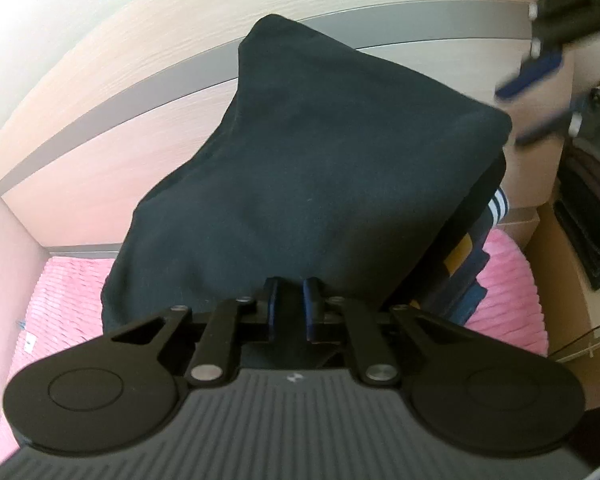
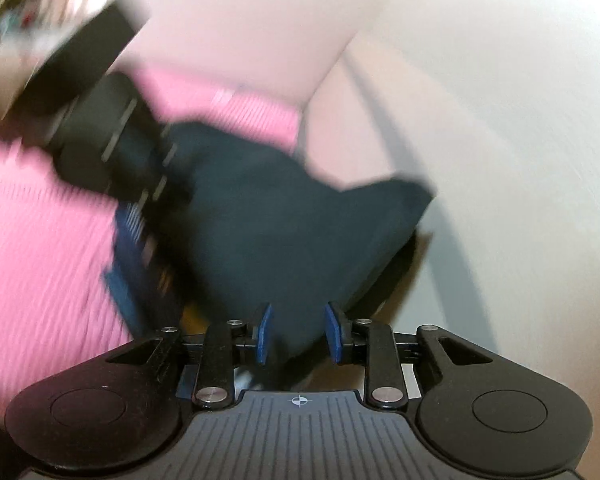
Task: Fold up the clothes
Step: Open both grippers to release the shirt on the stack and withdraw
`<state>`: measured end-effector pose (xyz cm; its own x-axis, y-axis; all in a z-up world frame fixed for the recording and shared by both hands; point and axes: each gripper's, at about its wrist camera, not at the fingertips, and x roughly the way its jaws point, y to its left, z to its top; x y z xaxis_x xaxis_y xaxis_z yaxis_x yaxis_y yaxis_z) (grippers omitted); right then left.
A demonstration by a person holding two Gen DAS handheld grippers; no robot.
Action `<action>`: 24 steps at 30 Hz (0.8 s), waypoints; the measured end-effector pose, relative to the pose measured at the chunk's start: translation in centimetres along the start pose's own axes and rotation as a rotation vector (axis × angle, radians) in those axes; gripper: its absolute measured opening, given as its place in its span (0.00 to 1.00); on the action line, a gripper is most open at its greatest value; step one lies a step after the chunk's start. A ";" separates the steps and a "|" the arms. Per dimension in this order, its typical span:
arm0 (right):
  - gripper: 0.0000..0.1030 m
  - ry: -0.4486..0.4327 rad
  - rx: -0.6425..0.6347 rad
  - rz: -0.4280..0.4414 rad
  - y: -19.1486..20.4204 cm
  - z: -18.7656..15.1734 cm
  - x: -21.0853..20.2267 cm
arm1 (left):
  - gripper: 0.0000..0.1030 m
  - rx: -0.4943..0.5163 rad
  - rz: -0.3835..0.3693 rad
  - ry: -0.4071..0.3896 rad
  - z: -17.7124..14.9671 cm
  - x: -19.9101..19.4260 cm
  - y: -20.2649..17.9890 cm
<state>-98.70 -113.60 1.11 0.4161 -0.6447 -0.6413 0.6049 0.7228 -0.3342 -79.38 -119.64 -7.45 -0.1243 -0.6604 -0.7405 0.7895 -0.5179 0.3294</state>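
A dark folded garment (image 1: 320,168) (image 2: 292,232) rises like a tent over a stack of folded clothes (image 1: 464,264) with white stripes and a yellow patch. My left gripper (image 1: 292,300) is shut on the garment's near edge, its blue pads close together and half under the cloth. In the right wrist view the left gripper (image 2: 162,184) is blurred at the garment's left side. My right gripper (image 2: 299,332) stands open, with dark cloth showing in the gap and the pads apart from it. In the left wrist view it (image 1: 528,104) hangs blurred just past the garment's right corner.
A pink ribbed bedspread (image 1: 60,300) (image 2: 40,240) lies under the clothes. A wooden headboard (image 1: 140,80) with a grey band curves behind them. A bedside unit (image 1: 560,280) with a dark flat object (image 1: 592,232) stands at the right. A pale wall (image 2: 500,80) is close.
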 end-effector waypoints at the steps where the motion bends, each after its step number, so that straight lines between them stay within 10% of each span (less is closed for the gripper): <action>1: 0.27 -0.030 0.036 -0.008 -1.0 0.9 0.3 | 0.07 -0.002 0.003 -0.002 0.0 0.1 0.0; 7: 0.27 -0.108 0.163 -0.030 -6.3 6.6 9.7 | 0.05 -0.007 0.020 -0.016 -0.5 0.6 -0.9; 12: 0.26 0.088 0.354 -0.040 -10.3 5.6 18.8 | 0.04 0.001 0.036 -0.016 -0.5 -1.2 0.1; 24: 0.28 0.067 0.458 0.015 -10.8 4.2 19.9 | 0.02 0.023 0.061 -0.004 0.2 -0.8 0.1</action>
<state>-94.12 -135.31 -5.14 0.3917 -0.6068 -0.6916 0.8430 0.5379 0.0055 -79.31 -119.33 -6.70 -0.0787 -0.6934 -0.7163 0.7817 -0.4888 0.3873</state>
